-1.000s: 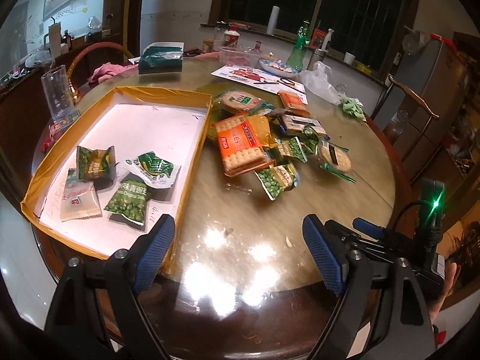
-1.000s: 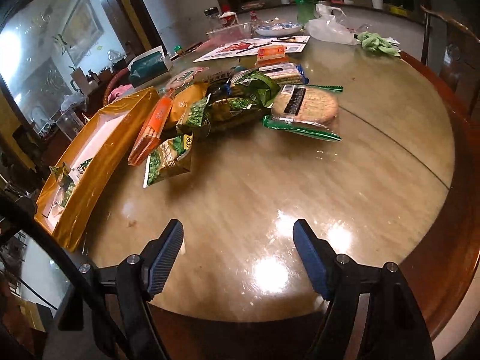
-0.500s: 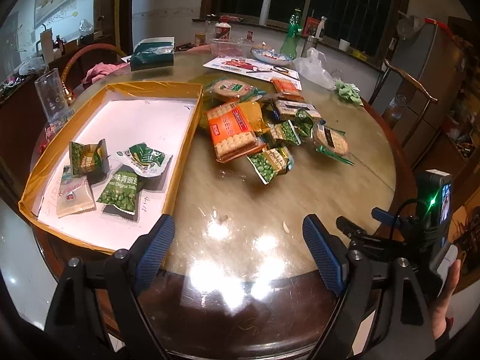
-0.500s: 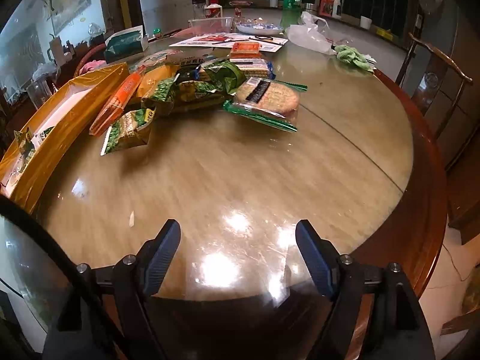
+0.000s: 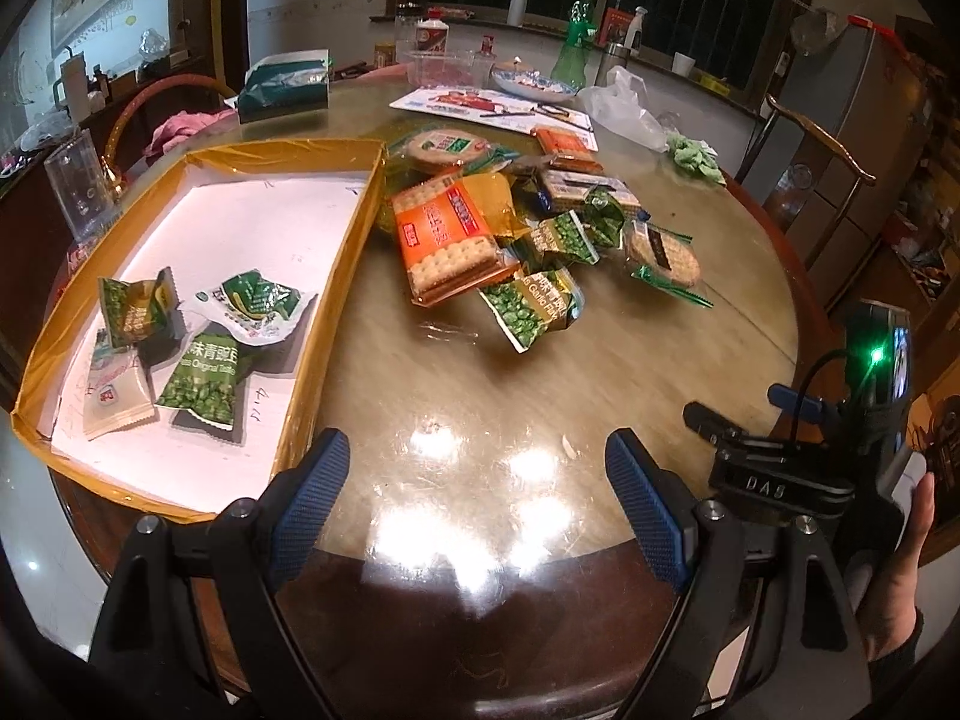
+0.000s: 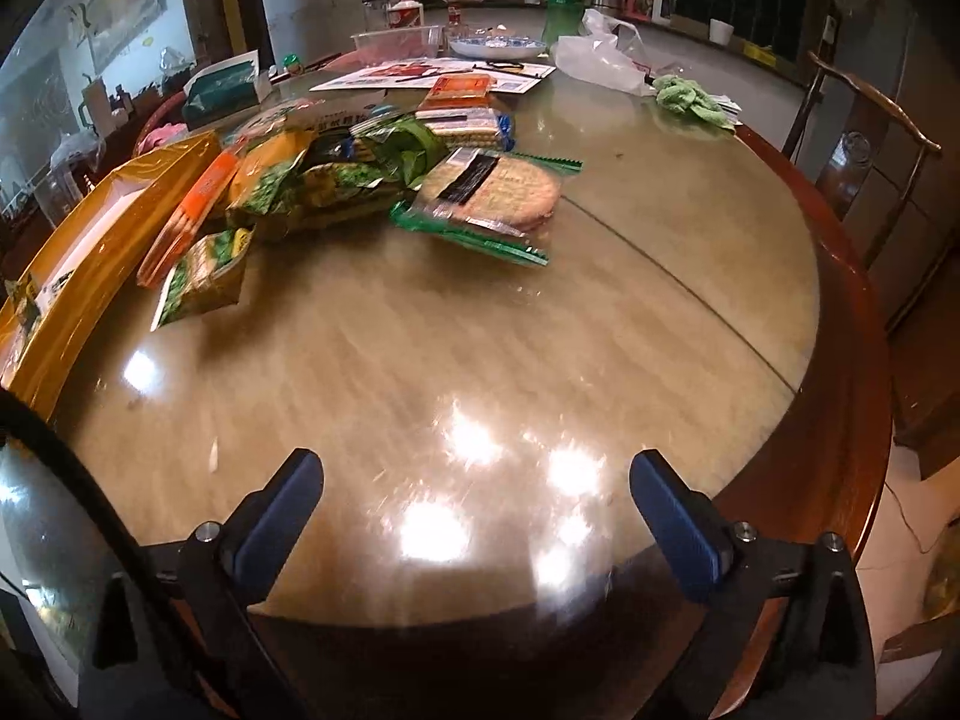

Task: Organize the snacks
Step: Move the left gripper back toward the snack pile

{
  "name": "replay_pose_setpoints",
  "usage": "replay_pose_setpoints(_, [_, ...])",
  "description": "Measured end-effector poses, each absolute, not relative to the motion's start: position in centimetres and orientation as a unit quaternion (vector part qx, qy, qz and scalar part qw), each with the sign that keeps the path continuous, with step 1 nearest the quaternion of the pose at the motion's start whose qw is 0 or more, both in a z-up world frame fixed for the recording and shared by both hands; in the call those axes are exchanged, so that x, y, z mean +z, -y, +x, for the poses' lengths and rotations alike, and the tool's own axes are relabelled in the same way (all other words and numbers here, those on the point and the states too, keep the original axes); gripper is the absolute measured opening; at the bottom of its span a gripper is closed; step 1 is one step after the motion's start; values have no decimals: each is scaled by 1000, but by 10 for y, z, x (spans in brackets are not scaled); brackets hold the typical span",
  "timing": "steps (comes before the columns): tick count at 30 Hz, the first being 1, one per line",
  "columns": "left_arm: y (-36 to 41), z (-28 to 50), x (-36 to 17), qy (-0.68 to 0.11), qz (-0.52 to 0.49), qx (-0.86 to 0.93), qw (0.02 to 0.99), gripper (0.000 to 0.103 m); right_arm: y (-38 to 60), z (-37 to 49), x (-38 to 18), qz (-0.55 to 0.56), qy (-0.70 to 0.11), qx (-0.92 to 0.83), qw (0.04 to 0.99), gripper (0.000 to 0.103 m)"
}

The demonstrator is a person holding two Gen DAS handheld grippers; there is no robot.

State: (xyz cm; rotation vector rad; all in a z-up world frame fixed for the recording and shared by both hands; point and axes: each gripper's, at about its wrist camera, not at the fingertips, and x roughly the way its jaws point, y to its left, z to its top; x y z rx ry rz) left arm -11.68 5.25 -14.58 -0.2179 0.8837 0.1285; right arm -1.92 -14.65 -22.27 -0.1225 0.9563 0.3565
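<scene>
Reaching stage, as I read it: both tools empty and hanging over the near, bare part of the table, between picks.

Left gripper: fingers spread wide, nothing between them. It hangs just right of the near corner of the yellow tray.

Right gripper: jaws opening at this moment, nothing between them, only glossy table below.

Tray sits on the left of the table. Four packets already lie in its near end, among them a green pea packet and a pale wrapper. Far end of the tray is bare white.

Unsorted pile lies mid-table, right of the tray and well apart from both tools. In it: an orange cracker pack, a round biscuit pack on the right edge, and a loose green pea bag at the near-left edge.

My judgement: sorting is early, most snacks still out. Next move calls for a forward reach to the pile. The loose pea bag lies nearest and free of the heap, so it looks the easiest grasp. Crinkly, flat film: I would come down low and pinch an edge.
</scene>
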Motion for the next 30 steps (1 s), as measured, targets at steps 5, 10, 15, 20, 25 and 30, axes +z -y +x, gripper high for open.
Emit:
replay_pose_setpoints(5, [-53,-109,-152,-437,-112,55,891,87,145,-3,-223,-59,-463,172,868,103])
replay_pose_setpoints(10, [-54,-85,-157,-449,-131,34,883,87,146,16,-224,-48,-463,152,872,103])
replay_pose_setpoints(15, [-55,-49,-161,-453,-141,17,880,87,146,28,-225,-38,-462,133,876,103])
replay_pose_setpoints(20, [-44,-7,-165,-446,-98,-2,890,87,145,28,-225,-39,-460,138,876,103])
replay_pose_setpoints(25, [-23,12,-178,-464,-32,-54,884,87,145,29,-225,-39,-459,140,876,103])
replay_pose_setpoints(30, [-6,-2,-175,-479,-1,-118,870,87,150,29,-223,-22,-456,149,877,103])
